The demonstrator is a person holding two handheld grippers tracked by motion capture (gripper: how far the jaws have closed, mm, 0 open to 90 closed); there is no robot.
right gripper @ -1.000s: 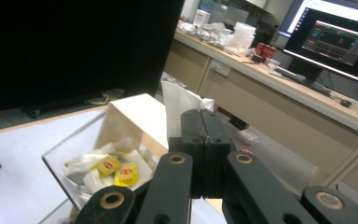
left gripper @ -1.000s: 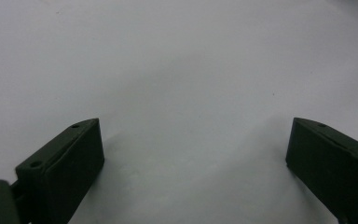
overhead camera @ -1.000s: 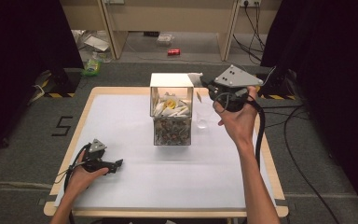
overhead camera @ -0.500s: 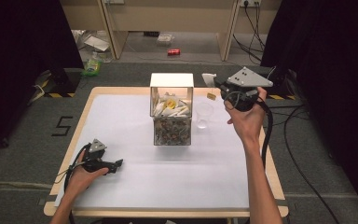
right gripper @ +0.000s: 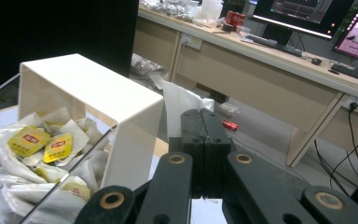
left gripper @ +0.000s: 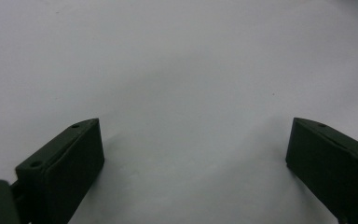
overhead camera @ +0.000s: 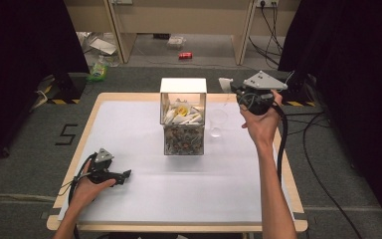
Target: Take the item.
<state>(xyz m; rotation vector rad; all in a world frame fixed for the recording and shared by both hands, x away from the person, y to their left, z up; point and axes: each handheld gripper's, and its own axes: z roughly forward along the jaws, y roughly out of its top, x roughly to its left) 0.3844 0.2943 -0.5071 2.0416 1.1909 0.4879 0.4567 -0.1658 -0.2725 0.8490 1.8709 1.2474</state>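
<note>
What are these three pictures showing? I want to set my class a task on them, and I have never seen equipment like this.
No robot here: a person holds a hand-operated claw in each hand at a white-topped wooden table.

The high view looks down from above the person's side. The other two pictures come from small cameras riding on each claw, looking along its black jaws.

On the table stands a clear plastic box with a white top, holding white paper tea bag sachets, some with yellow labels. Beside it stands a small clear plastic cup.

The left claw rests low over the tabletop, jaws wide apart with nothing between them. The right claw, raised beside the box, is shut on a white paper tea bag sachet that sticks out past its tips.
</note>
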